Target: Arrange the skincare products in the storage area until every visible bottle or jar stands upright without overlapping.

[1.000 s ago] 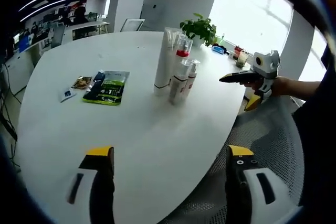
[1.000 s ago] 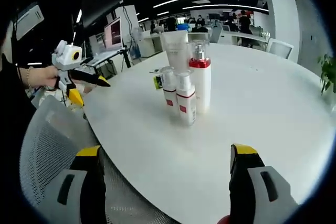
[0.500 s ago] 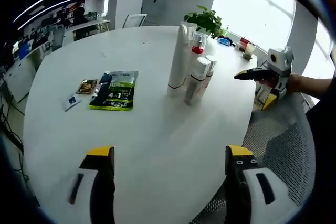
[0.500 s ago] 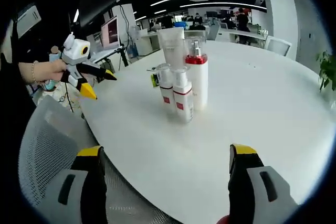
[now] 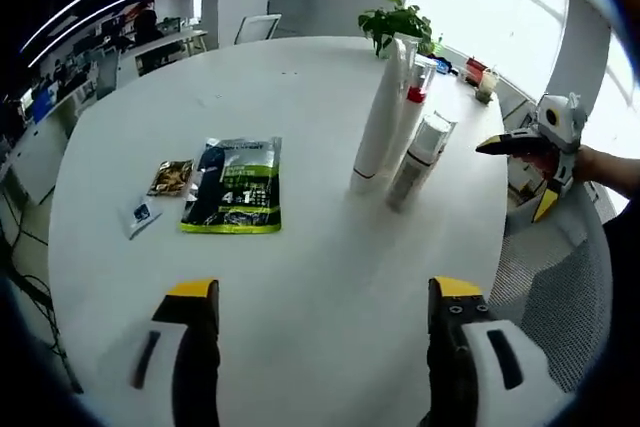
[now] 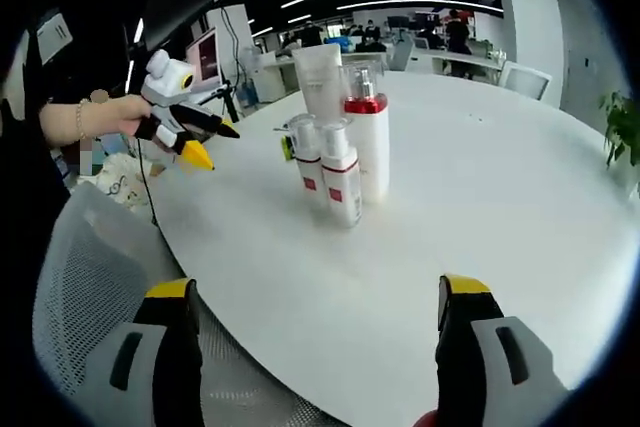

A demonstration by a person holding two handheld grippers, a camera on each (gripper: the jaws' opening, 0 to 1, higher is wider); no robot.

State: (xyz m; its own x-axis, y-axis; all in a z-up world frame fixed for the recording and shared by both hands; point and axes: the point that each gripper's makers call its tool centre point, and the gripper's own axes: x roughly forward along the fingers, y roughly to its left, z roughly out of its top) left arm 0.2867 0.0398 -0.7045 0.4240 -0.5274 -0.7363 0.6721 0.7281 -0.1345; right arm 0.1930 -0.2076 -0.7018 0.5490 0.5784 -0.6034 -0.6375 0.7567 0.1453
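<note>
left gripper (image 5: 318, 347) and right gripper (image 6: 315, 347) both gape wide and empty low in frame, held back off the smooth round white table (image 5: 300, 247), likely since the glossy bottles (image 6: 340, 152) already stand upright, clustered centre; flat green pouch (image 5: 232, 185) lies centre left, small sachets (image 5: 160, 192) beside it

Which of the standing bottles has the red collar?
The pump bottle, taller than the two small bottles in front; the tube behind has no red.
</note>
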